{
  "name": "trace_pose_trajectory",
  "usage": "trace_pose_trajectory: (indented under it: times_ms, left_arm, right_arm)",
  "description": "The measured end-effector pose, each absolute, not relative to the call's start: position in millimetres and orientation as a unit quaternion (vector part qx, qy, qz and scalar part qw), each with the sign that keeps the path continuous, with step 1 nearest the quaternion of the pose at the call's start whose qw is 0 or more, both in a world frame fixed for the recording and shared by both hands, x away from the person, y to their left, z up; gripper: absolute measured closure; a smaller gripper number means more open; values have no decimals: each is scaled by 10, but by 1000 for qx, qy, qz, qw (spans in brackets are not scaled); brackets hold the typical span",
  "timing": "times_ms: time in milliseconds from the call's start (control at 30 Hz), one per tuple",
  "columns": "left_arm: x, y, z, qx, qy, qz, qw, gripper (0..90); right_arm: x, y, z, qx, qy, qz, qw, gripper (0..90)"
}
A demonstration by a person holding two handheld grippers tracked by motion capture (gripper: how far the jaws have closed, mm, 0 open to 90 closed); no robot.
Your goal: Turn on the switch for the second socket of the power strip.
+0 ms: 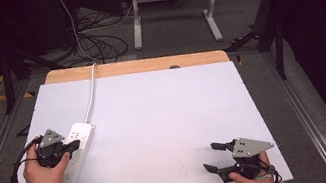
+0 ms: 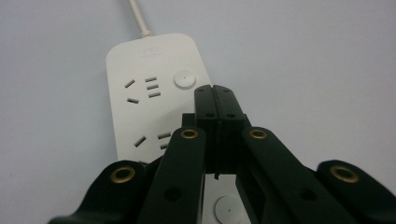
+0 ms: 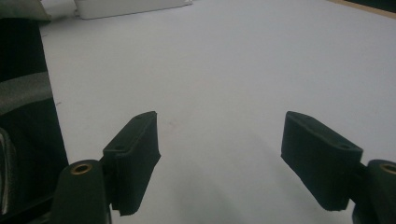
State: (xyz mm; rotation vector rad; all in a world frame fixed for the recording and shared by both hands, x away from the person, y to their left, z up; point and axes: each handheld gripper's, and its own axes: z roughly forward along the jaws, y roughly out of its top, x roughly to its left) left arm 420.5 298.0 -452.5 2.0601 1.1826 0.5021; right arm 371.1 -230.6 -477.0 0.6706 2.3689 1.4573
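While the white power strip (image 1: pixel 76 150) is lying flat at the table's (image 1: pixel 166 121) left edge, its long axis is running near-to-far, cord end pointing away from me. I'm hovering the left tool (image 2: pixel 215 93), jaws pressed together on nothing, just short of its round switch (image 2: pixel 184 79); pressing looks still undone. Right tool (image 1: pixel 211 157) is idling wide open, holding nothing, well apart.

White power strip (image 1: pixel 77 146) on table (image 1: pixel 165 116)
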Motion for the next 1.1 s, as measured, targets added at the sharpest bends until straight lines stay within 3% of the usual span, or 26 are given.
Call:
trace_pose_trajectory:
  times_ms: [1100]
  left_arm:
    - [4229,2972,-4611,798,460,195,337,898]
  right_arm:
    - [3709,-2309,-4770,232,819,506,140,277]
